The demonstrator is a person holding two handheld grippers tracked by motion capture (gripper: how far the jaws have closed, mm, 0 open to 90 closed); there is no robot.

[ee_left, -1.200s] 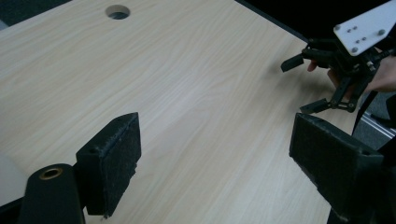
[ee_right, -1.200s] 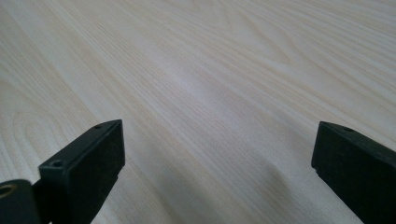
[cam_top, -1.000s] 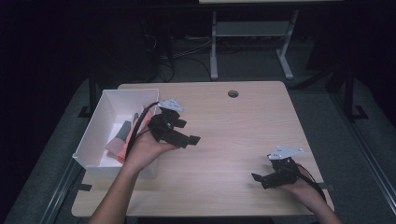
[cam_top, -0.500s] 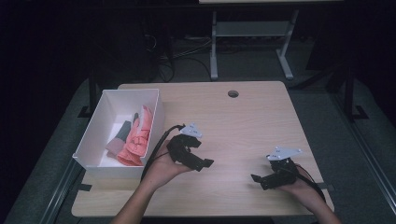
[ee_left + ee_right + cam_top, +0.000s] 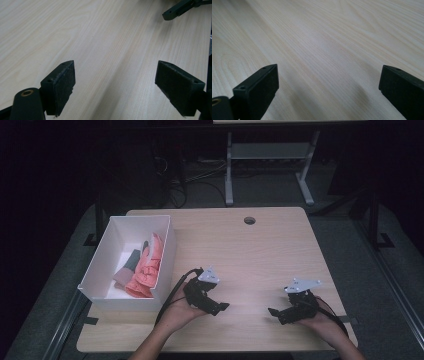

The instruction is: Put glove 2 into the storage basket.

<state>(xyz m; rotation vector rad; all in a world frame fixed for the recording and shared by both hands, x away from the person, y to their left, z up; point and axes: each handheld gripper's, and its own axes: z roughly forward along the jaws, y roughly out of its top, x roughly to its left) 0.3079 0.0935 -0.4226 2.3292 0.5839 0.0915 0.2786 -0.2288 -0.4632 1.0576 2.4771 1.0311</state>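
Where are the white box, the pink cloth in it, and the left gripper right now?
white box point(image 5: 167, 251): high view, on its right wall.
pink cloth point(image 5: 149, 267): high view, on the middle of the folded pile inside the box.
left gripper point(image 5: 220, 307): high view, between its open fingertips, above the tabletop.

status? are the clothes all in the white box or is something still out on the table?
Looks done: pink garment and a darker piece lie inside the white box. In hand: nothing; left hand-held gripper and right hand-held gripper sit open and low over the table. Left: no loose clothes visible on it.
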